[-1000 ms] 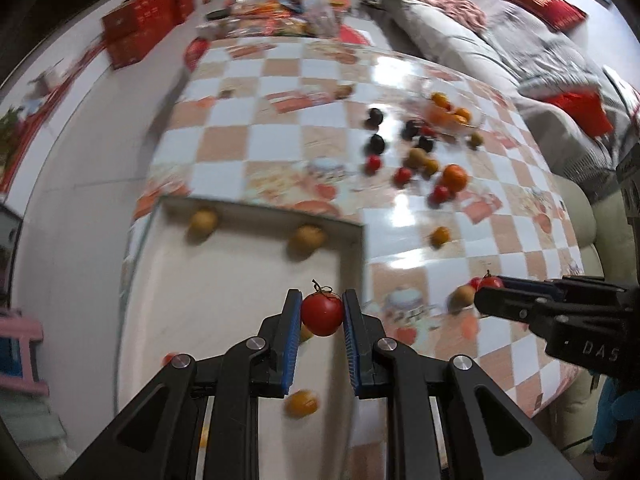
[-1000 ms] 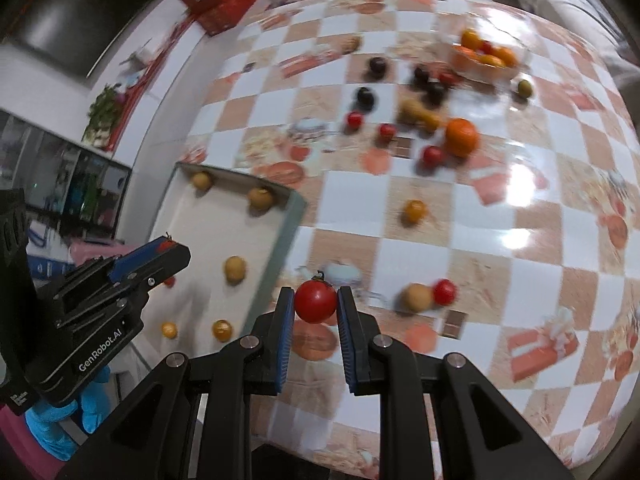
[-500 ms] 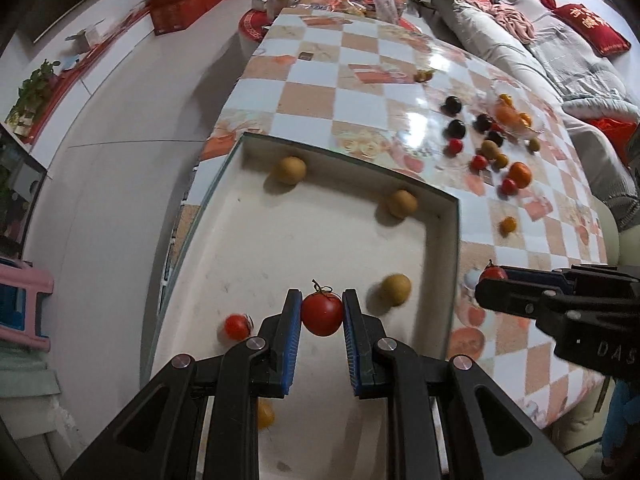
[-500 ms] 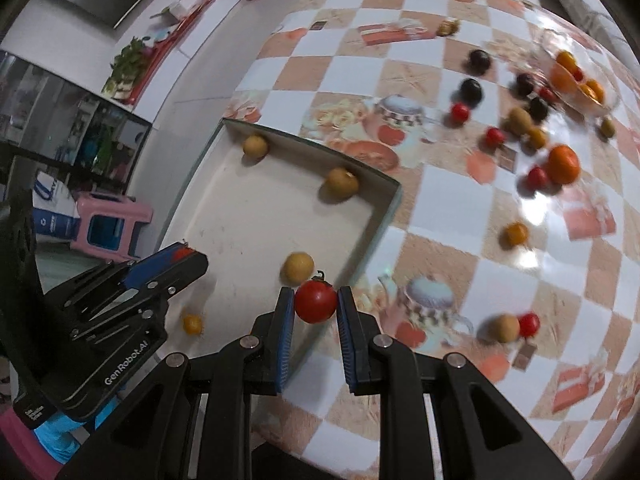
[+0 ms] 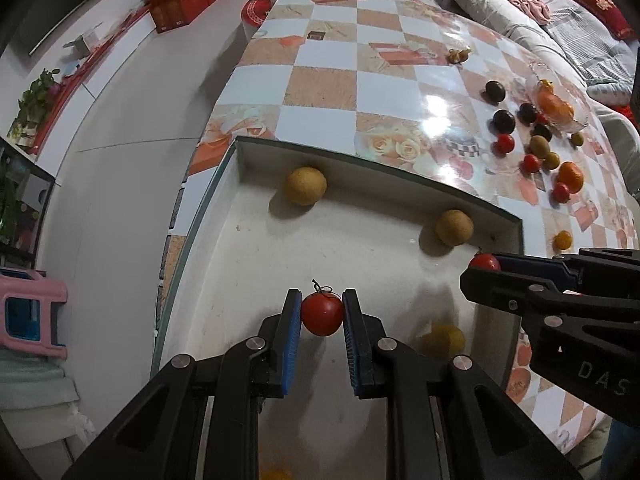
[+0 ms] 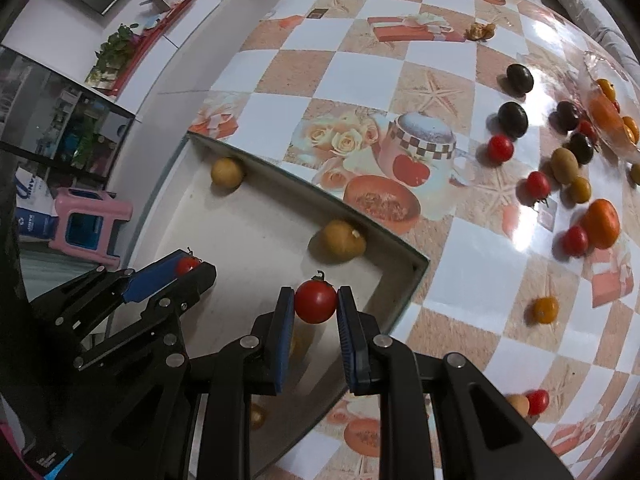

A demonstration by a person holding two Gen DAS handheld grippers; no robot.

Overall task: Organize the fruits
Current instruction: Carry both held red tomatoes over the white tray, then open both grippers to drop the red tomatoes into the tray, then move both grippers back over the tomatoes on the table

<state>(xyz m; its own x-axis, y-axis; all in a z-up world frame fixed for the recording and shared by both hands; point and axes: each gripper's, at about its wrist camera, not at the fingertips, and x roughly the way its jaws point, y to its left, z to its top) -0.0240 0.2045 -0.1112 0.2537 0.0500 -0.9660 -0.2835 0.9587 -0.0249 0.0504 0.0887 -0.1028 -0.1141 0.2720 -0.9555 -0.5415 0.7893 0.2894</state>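
**Two grippers, each clamping a cherry tomato above a white tray**

Left gripper (image 5: 322, 314), seen from its own wrist camera: blue-padded fingers (image 5: 291, 340) closed narrowly on a red cherry tomato (image 5: 322, 315) with a small dried stem on top. Held above the pale floor of a shallow white tray (image 5: 360, 162), roughly over the tray's middle, not touching it.

Right gripper (image 6: 315, 302), seen from its own camera: fingers likewise pinched on a second red tomato (image 6: 315, 301), stem up. Positioned over the tray's near right corner (image 6: 420, 268), just inside the rim. In the left view, the same gripper (image 5: 486, 266) reaching in from the right, its tomato showing at the tip beside the tray's right wall.

Inside the tray: two tan round fruits, one (image 5: 306, 185) against the far wall near the left corner, another (image 5: 454, 227) against the far wall near the right corner. A blurred yellowish fruit (image 5: 444, 340) lower down, partly hidden behind the left gripper.

Tray resting at the near end of a table with a checked orange-and-white cloth (image 6: 360, 64). Farther along the cloth, well apart from the tray: a scatter of loose fruit, including dark plums (image 6: 513, 119), red tomatoes (image 6: 500, 148), an orange (image 6: 601, 223), a small yellow-orange fruit (image 6: 545, 310), and a clear glass dish (image 6: 608, 120) holding orange fruit.

Beside the table on the floor: a pink stool (image 6: 90, 220).
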